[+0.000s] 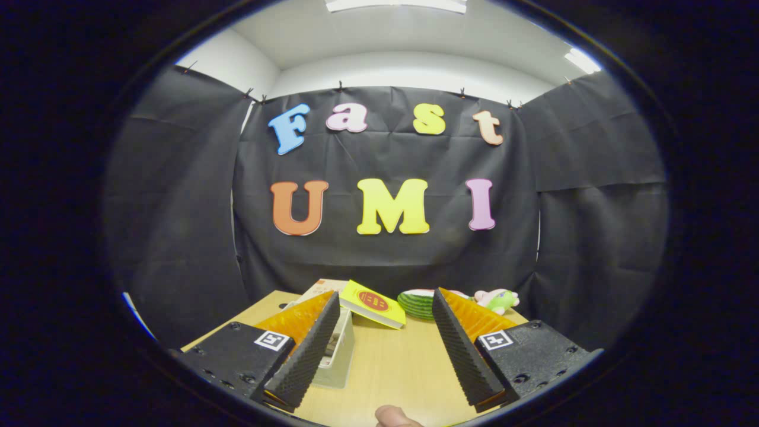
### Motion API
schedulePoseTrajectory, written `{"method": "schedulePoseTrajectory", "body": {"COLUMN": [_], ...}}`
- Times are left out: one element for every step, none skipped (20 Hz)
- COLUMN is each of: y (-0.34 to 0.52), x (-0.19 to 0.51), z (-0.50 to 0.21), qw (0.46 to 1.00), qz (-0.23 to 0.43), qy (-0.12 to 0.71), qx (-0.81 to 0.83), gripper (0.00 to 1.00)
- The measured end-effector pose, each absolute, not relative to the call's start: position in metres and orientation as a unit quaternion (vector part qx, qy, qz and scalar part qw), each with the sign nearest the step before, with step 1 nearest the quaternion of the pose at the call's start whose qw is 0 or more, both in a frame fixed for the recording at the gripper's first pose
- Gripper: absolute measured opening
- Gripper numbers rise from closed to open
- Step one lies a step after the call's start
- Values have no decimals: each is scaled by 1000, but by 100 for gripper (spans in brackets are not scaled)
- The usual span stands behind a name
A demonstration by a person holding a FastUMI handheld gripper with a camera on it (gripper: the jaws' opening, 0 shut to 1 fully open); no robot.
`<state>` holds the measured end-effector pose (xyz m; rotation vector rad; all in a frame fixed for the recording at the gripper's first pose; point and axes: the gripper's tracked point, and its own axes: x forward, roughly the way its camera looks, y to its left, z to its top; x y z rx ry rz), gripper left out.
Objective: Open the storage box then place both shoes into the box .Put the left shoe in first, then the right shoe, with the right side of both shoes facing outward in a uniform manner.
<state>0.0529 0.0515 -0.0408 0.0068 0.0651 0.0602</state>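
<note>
1. The storage box [339, 350] is seen as a pale, whitish container with a straight front wall; it is set on the table behind the left finger, which hides much of it, and whether its lid is on cannot be told
2. The gripper [385, 347] is held wide apart, released, with nothing between its ridged fingers [308, 350]; bare tabletop is seen in the gap, and whether the left finger touches the box cannot be told
3. A fingertip [394, 417] of a person is seen at the near edge, between the two fingers
4. A light wooden table [391, 367] is seen below the gripper; beyond the fingers a yellow booklet with a red oval [373, 303] is propped at a tilt, a watermelon-slice toy [417, 303] is laid just beside it, and a pink and green plush toy [498, 299] is set further right
5. The booth is closed by black cloth [178, 207], with a white ceiling and strip lights [396, 5] above
</note>
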Motion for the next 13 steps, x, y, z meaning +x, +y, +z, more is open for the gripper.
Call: {"method": "schedulePoseTrajectory", "body": {"y": [50,46,42,39,35,34,34,33,33,35,35,37,38], "x": [52,53,53,54,54,55,54,54,52,52,51,51,50], "z": [-43,-47,-47,-48,-48,-52,-54,-55,-57,-59,-60,-62,-63], "qw": [999,999,999,999,999,999,999,999,999,999,999,999,999], "qz": [32,32,29,26,22,20,19,17,18,19,21,24,27], "qy": [35,37,37,36,36,37,37,37,39,40,40,41,42], "qx": [10,15,17,16,12,9,5,1,-1,-3,-2,0,3], "gripper": [100,100,100,100,100,100,100,100,100,100,100,100,100]}}
